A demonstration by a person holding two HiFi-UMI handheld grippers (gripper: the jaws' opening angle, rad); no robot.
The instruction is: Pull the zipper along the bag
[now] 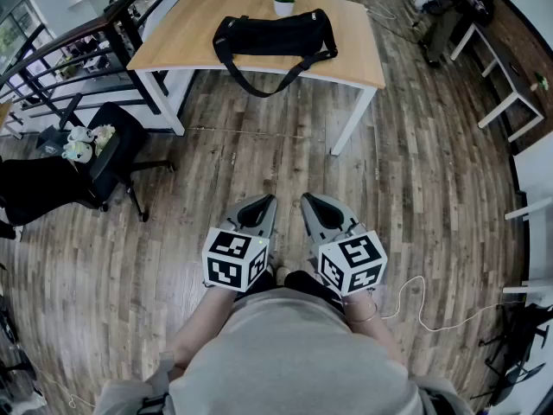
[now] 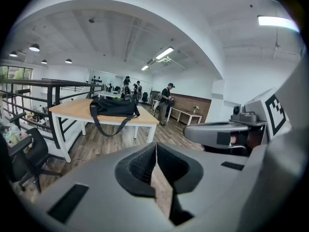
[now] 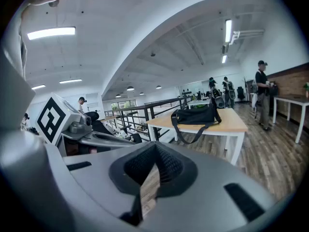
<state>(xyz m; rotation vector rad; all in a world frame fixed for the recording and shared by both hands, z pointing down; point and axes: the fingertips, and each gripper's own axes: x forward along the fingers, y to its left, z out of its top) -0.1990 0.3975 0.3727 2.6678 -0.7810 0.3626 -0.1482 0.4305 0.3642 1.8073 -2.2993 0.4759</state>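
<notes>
A black duffel bag (image 1: pixel 275 35) lies on a light wooden table (image 1: pixel 181 37) far ahead, its strap hanging over the front edge. The bag (image 2: pixel 114 107) sits at mid-distance in the left gripper view, and the bag (image 3: pixel 196 115) shows likewise in the right gripper view. Both grippers are held close to the person's body, well short of the table. My left gripper (image 1: pixel 263 201) is shut with nothing between its jaws. My right gripper (image 1: pixel 308 201) is shut and empty too. The zipper is too far off to make out.
A small potted plant (image 1: pixel 283 1) stands behind the bag. A black office chair (image 1: pixel 108 158) holding soft toys sits at the left beside a black railing (image 1: pixel 60 59). White benches (image 1: pixel 497 76) line the right wall. People stand in the far background (image 3: pixel 263 93). Wooden floor lies between me and the table.
</notes>
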